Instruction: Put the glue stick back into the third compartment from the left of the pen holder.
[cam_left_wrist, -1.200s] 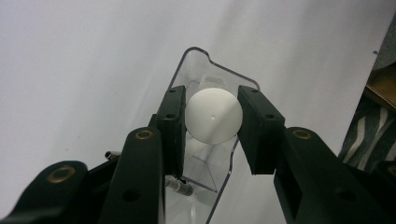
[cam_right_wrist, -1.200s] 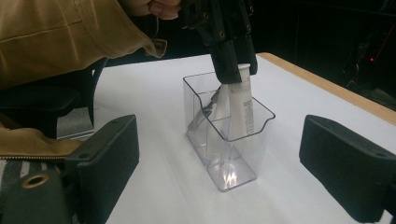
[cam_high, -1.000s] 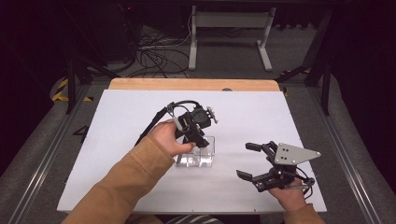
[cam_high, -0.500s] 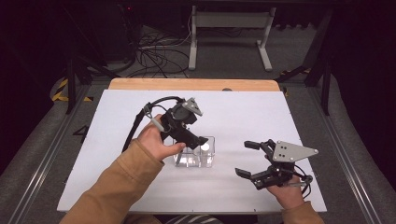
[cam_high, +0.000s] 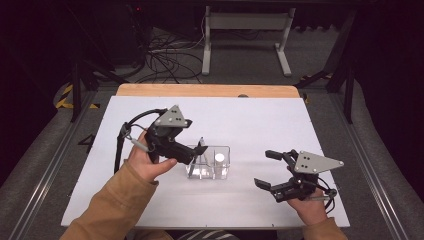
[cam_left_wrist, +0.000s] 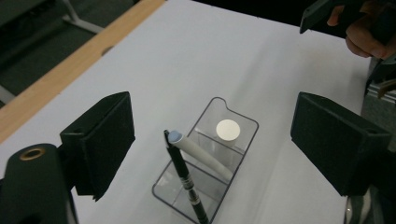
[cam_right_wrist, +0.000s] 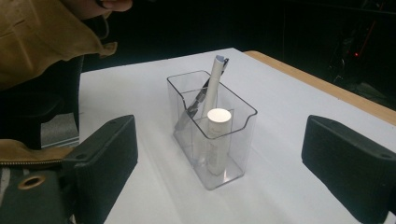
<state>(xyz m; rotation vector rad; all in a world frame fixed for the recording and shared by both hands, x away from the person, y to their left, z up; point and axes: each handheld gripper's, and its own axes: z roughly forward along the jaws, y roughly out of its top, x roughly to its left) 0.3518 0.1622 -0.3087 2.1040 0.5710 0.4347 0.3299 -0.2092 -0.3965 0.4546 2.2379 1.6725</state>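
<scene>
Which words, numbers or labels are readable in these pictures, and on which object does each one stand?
No text can be read.
Black pen in the clear organizer: small white print along the barrel, too blurred to read.
White pen, white cylinder, both grippers: no print visible.

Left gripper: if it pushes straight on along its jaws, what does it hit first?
Probably the pens leaning in the clear organizer, which sit centered between the open jaws of the left gripper. Depth is unclear; it may pass just above them.
</scene>
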